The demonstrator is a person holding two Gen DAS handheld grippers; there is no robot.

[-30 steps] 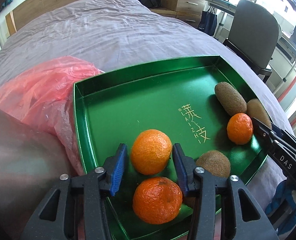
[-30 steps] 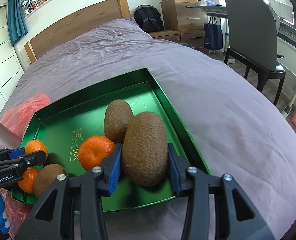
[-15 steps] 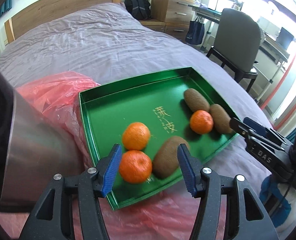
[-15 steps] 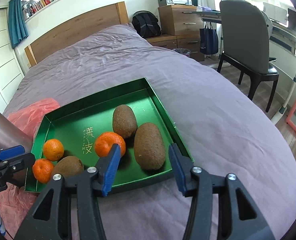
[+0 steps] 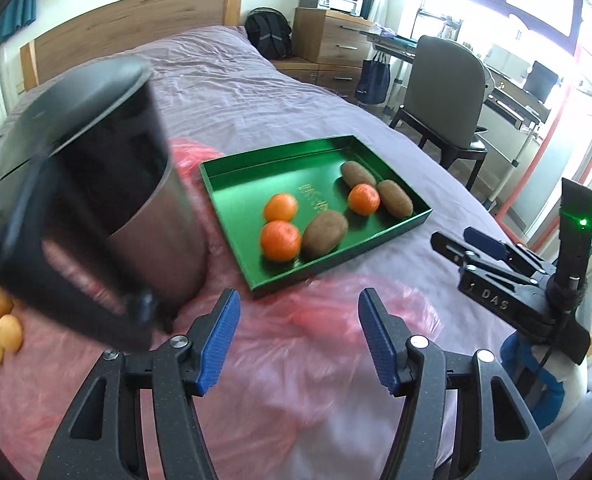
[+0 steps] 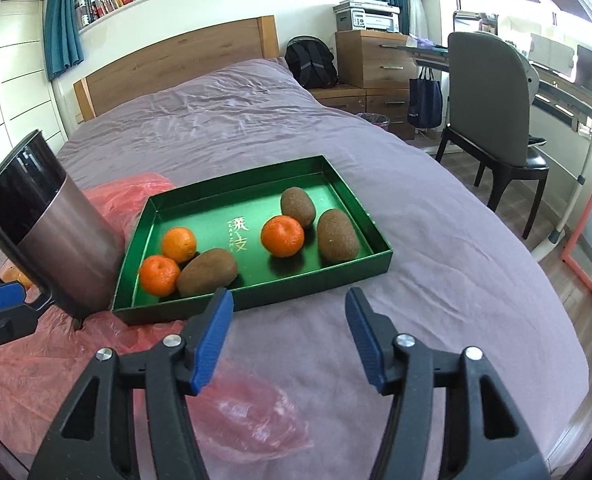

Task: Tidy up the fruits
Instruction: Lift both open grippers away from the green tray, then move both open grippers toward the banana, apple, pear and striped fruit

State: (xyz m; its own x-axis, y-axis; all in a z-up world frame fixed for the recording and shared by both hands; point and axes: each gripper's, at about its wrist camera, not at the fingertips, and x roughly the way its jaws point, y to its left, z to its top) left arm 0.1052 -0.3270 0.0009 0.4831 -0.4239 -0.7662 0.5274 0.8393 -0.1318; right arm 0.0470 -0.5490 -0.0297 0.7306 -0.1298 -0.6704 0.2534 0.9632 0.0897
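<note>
Your green tray (image 6: 252,300) lies on the purple bed (image 6: 435,240), holding three mandarins (image 6: 282,236) and three kiwis (image 6: 337,235). It sits at twelve o'clock, well clear of both claws. Your right gripper (image 6: 288,336) and left gripper (image 5: 297,340) have just been opening; both are spread and empty over the pink plastic (image 5: 296,380).

Glossy green tray (image 6: 375,258), fuzzy matt kiwis (image 6: 337,235), brushed-metal jug (image 6: 68,240), crinkled pink plastic bag (image 5: 296,360).

The right tongs (image 6: 288,334), just opening and empty, hover before the tray (image 6: 327,276) holding three kiwis and three oranges.
</note>
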